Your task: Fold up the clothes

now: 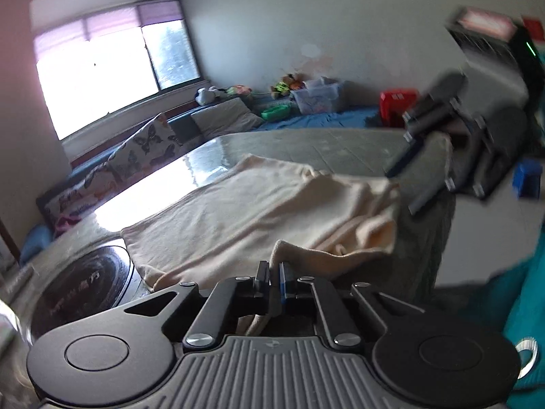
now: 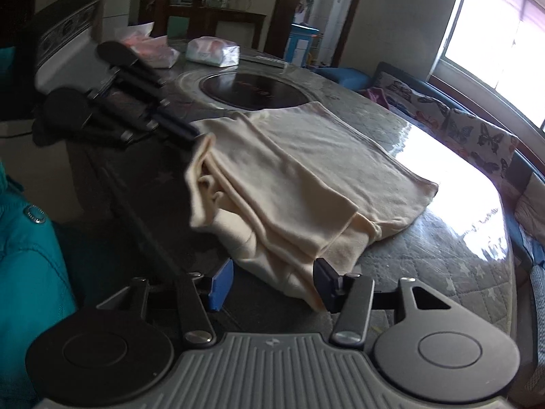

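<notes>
— While the cream garment [image 2: 306, 177] lies part-folded on the glossy desk [image 2: 453, 252], where exactly does it sit?

— Toward the middle of the desk, one flat half spread toward the window [image 1: 112, 64], the near layers bunched and lifted at the edge.

— And the left tool [image 1: 272, 281]?

— Its jaws are pressed together on a fold of the garment's near edge; cloth rises between the pads and hangs behind them.

— The right tool [image 2: 272, 279]?

— Its jaws stand apart. The garment's lower corner droops between them, brushing the black pad at 3 o'clock, well clear of the blue pad at 9 o'clock.

— Anything around it?

— A dark round inset [image 2: 253, 90] in the desk at 12 o'clock of the garment, a white packet [image 2: 213, 51] beyond that, butterfly-print cushions [image 2: 453, 122] at 2 o'clock, and a teal jacket [image 2: 30, 255] at 9 o'clock.
</notes>
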`<state>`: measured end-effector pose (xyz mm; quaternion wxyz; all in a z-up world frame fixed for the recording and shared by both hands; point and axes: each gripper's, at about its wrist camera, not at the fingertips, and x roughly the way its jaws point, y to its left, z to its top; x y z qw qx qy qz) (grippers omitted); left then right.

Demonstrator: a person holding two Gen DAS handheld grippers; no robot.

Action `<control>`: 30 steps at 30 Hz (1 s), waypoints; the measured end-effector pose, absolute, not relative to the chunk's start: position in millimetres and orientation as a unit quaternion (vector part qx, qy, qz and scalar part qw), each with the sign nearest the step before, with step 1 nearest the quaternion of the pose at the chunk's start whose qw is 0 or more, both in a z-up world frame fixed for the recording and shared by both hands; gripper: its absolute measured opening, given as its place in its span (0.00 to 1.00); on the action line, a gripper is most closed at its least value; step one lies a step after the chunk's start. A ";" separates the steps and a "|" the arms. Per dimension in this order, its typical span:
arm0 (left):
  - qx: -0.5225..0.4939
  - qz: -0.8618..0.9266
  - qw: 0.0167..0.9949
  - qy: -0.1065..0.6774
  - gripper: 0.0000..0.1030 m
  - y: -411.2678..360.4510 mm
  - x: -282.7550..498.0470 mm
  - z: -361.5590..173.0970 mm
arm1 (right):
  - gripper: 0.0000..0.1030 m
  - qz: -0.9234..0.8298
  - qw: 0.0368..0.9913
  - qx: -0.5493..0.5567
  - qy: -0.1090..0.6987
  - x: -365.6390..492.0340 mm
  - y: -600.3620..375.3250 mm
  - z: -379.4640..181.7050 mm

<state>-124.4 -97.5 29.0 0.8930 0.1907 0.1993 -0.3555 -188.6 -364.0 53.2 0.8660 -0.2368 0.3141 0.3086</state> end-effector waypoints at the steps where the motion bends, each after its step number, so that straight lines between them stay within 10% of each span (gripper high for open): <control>1: 0.173 -0.353 0.896 0.205 0.05 -96.6 -118.0 33.5 | 0.55 0.313 0.864 -0.242 0.312 -189.6 -362.0 52.7; 16: 0.092 -0.357 0.893 0.259 0.03 -64.6 -77.8 42.8 | 0.37 0.346 0.862 -0.235 0.287 -155.3 -341.1 41.0; 23: 0.152 -0.397 0.873 0.239 0.42 -47.5 -118.3 35.0 | 0.27 0.344 0.868 -0.183 0.309 -142.1 -348.7 46.5; 30: 0.217 -0.421 0.857 0.201 0.46 -70.8 -141.6 19.2 | 0.26 0.337 0.870 -0.152 0.325 -130.9 -351.7 48.0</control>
